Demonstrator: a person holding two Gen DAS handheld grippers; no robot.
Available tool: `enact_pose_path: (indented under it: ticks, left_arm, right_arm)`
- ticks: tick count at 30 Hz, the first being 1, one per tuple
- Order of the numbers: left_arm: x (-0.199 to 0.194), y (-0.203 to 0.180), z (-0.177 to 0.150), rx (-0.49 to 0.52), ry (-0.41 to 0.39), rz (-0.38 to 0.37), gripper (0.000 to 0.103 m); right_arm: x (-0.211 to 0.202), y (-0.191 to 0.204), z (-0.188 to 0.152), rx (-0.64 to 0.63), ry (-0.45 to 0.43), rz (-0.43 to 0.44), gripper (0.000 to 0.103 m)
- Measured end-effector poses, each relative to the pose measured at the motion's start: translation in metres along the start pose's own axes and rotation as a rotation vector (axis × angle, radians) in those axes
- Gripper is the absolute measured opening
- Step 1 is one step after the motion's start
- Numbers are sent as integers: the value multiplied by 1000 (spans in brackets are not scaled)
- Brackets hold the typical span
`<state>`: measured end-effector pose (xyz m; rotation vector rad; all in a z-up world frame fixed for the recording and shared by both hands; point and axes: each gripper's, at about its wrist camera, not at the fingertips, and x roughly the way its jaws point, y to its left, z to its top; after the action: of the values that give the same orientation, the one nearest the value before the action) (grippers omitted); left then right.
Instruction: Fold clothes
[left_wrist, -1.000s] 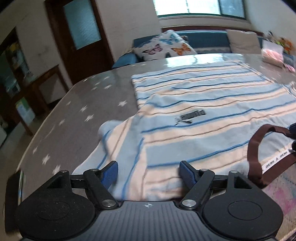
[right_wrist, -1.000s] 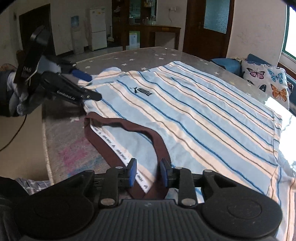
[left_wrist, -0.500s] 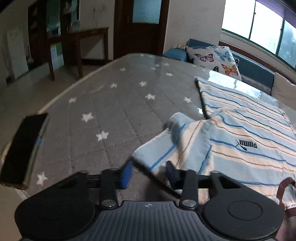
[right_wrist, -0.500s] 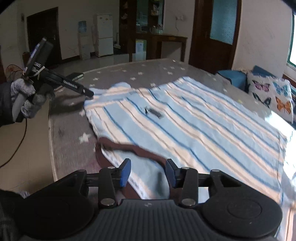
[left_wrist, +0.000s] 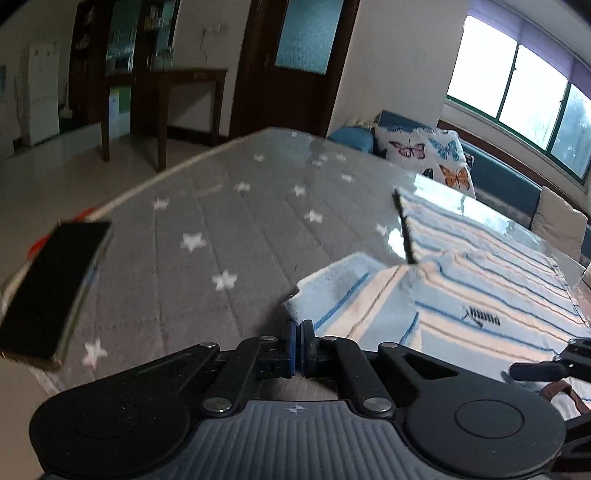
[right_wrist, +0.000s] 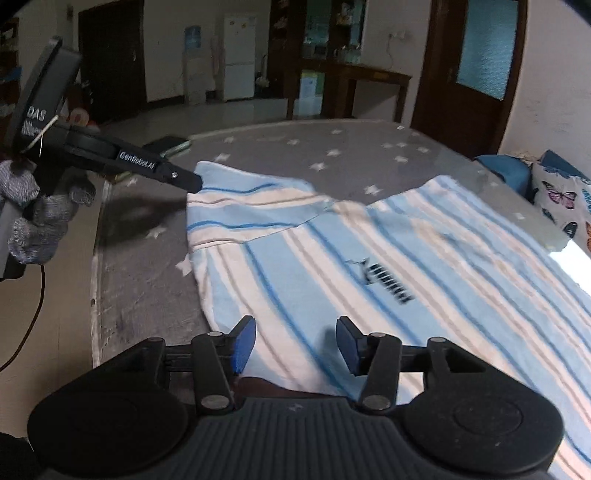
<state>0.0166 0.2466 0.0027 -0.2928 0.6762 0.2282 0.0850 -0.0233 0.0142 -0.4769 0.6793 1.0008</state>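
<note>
A pale blue striped shirt (right_wrist: 332, 258) is lying spread flat on the star-patterned bench (left_wrist: 221, 229), one short sleeve (right_wrist: 240, 214) reaching out toward the bench's near corner.

The left tool (left_wrist: 297, 332) is clenching. Its jaws have just been closing, and the blue pads are now pressing flat together right at the sleeve's outer corner. The tips are touching the cloth's edge, but motion blur is keeping it unclear whether any fabric is actually being pinched between them. From the right wrist view this tool's tip is meeting the sleeve's far corner, with a gloved hand (right_wrist: 37, 214) gripping the handle, partly cut off at the frame's edge.

The right tool (right_wrist: 291, 339) is hovering released over the shirt's chest. Its jaws have just been opening and are standing apart, with striped cloth lying below them and nothing being squeezed. The tool's own body is hiding the shirt's neck area, where only a dark brown sliver of collar (right_wrist: 258, 384) is showing.

The dark chest logo (right_wrist: 388, 280) is smearing into an unreadable mark. A dark phone (left_wrist: 48, 291) is lying at the bench's left edge, blurred. The shirt's hem is running out of frame on the right, and glare from the window is washing out the bench's glossy surface beside a butterfly cushion (left_wrist: 424, 155).
</note>
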Motion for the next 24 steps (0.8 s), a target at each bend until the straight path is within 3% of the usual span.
enact_pose_path:
  ticks: [7, 9, 11, 14, 16, 18, 24]
  left_arm:
    - [0, 5, 1, -21, -3, -7, 9]
    - [1, 5, 2, -25, 2, -1, 27]
    - [2, 4, 0, -34, 8, 1, 33]
    - [5, 1, -3, -29, 20, -7, 30]
    - [7, 1, -2, -28, 20, -28, 12]
    - [6, 0, 0, -31, 12, -35, 3]
    - [-22, -14, 11, -5, -96, -129, 2]
  right_arm:
    - [6, 10, 10, -16, -3, -2, 49]
    - [9, 9, 15, -4, -14, -9, 49]
    - [15, 8, 21, 6, -21, -12, 49]
    - [25, 13, 28, 2, -10, -3, 49]
    - [31, 17, 30, -9, -5, 4, 49]
    - [36, 22, 30, -24, -4, 11, 49]
    - [29, 19, 30, -9, -25, 9, 49]
